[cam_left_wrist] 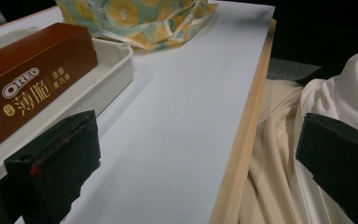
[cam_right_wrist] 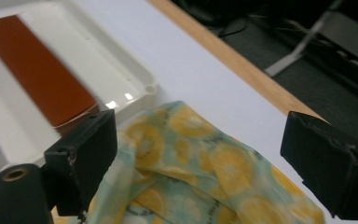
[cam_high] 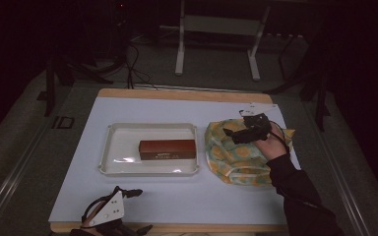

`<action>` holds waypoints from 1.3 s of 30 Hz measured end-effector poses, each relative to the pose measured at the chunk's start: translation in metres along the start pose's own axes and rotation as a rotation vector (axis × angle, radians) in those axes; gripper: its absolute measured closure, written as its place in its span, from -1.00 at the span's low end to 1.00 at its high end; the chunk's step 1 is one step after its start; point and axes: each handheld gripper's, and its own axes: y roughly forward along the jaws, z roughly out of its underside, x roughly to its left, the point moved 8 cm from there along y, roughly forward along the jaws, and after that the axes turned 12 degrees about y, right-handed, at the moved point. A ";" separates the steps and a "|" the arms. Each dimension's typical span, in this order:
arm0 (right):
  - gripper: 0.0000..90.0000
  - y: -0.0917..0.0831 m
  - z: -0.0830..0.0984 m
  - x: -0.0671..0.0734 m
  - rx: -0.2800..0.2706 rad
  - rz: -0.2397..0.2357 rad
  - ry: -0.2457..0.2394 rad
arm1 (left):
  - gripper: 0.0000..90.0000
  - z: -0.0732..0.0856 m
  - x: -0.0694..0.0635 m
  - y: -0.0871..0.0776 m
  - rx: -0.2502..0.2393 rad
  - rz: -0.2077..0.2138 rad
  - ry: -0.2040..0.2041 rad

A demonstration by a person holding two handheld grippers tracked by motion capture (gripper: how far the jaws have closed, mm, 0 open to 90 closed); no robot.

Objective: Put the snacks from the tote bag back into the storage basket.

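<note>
Step in hand: the right gripper [cam_high: 236, 133] was held over the lemon-print cloth [cam_high: 234, 160], with the reach toward the fabric judged to be under way and no grasp yet made.
Right gripper state: its jaws were seen spread wide apart in the right gripper view, with nothing held between them and the cloth [cam_right_wrist: 205, 172] spread beneath.
Left gripper state: the left gripper [cam_high: 130, 192] was parked at the near edge of the table [cam_high: 177, 93], and its jaws were likewise seen well apart and empty in the left gripper view.
Cloth position: the cloth was lying crumpled on the white mat [cam_high: 177, 194], just beside the right end of the white tray [cam_high: 109, 147]; whether it touched the tray could not be told.
Box position: a brown box [cam_high: 167, 149] was laid flat inside the tray, toward its right half.
Writing read: "OREO" was printed in white on the box [cam_left_wrist: 28, 93], followed by Chinese characters, of which the large ones were read as "薄脆"; the smaller characters were too small to be made out with confidence.
Other labels: no writing was made out on the cloth or on the tray.
Next move, as judged: the right gripper would have to be lowered onto a raised fold and closed on a single layer, so that the fabric could be lifted cleanly.
Risk, as judged: a bunched grip could leave the cloth dragged against the tray.
</note>
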 end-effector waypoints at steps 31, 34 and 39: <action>-0.76 -0.052 0.086 -0.014 -0.202 0.224 0.195 | -1.00 0.000 0.000 0.001 0.004 0.000 0.001; -0.76 -0.054 0.090 -0.013 -0.214 0.226 0.203 | -1.00 0.000 0.000 0.001 0.002 0.000 0.000; -0.76 -0.058 0.102 -0.010 -0.227 0.238 0.211 | -1.00 0.000 -0.001 0.001 0.001 0.001 0.001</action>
